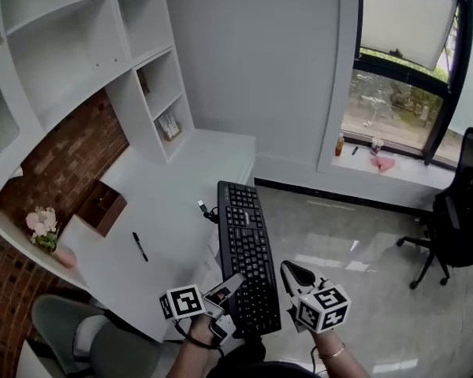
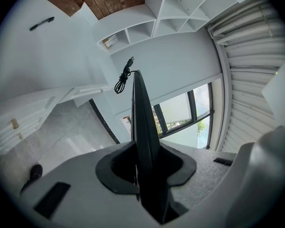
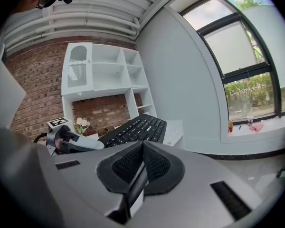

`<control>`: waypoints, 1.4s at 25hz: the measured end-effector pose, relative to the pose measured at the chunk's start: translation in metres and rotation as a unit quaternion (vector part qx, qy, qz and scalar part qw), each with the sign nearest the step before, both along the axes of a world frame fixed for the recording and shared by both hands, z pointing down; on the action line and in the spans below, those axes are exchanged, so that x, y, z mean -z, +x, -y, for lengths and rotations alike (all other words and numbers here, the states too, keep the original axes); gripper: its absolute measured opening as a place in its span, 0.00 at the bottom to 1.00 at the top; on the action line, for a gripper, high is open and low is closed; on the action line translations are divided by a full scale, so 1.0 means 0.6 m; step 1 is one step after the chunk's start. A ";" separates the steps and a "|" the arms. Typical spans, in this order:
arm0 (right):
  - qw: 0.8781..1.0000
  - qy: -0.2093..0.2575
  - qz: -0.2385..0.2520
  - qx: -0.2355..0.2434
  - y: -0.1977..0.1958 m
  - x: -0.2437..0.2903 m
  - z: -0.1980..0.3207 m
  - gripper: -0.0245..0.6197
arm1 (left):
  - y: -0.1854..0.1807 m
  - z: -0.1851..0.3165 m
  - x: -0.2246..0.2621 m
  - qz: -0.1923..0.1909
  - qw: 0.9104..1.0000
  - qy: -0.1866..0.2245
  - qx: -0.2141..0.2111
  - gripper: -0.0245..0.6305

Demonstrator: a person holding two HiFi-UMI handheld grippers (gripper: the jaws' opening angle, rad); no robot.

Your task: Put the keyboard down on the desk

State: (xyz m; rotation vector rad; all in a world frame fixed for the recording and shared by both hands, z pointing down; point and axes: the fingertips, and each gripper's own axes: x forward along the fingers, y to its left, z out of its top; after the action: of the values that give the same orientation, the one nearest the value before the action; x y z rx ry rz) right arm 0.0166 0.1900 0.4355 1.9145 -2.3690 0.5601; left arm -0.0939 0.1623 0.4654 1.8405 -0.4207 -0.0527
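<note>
Carrying the black keyboard (image 1: 248,254) clamped by one edge in the left gripper (image 1: 232,284) alone, aloft beside the white desk (image 1: 173,211), with the right gripper (image 1: 292,272) closed on nothing, risks it pivoting loose and falling.

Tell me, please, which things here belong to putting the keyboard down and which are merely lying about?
In the job: keyboard, desk, left gripper holding it.
Lying about: pen, flowers, brown box, office chair, bottle.
</note>
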 end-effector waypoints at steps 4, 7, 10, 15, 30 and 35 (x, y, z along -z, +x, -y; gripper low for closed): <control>1.000 -0.004 -0.001 -0.002 0.003 -0.002 0.094 0.05 | 0.007 0.093 0.000 -0.003 1.000 0.000 -0.001 0.19; 1.000 -0.007 -0.002 -0.004 0.007 -0.004 0.146 0.05 | 0.013 0.149 -0.002 -0.009 1.000 -0.003 0.001 0.19; 1.000 -0.013 -0.006 -0.004 0.014 -0.008 0.186 0.05 | 0.018 0.196 -0.008 -0.010 1.000 -0.008 0.004 0.20; 1.000 -0.020 -0.008 -0.006 0.036 -0.016 0.244 0.05 | 0.037 0.257 -0.018 -0.012 1.000 -0.015 0.008 0.20; 0.998 -0.023 -0.001 0.050 0.143 -0.041 0.519 0.05 | 0.140 0.496 -0.043 -0.004 0.999 -0.009 0.047 0.19; 0.997 -0.032 0.009 0.068 0.196 -0.049 0.612 0.05 | 0.189 0.586 -0.049 -0.006 0.997 -0.030 0.073 0.20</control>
State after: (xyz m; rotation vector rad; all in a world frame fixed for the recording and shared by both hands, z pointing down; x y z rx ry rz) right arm 0.1343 -0.1769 0.4647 1.7129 -2.4368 0.6360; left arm 0.0194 -0.1893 0.4950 1.7484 -0.5429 -0.1487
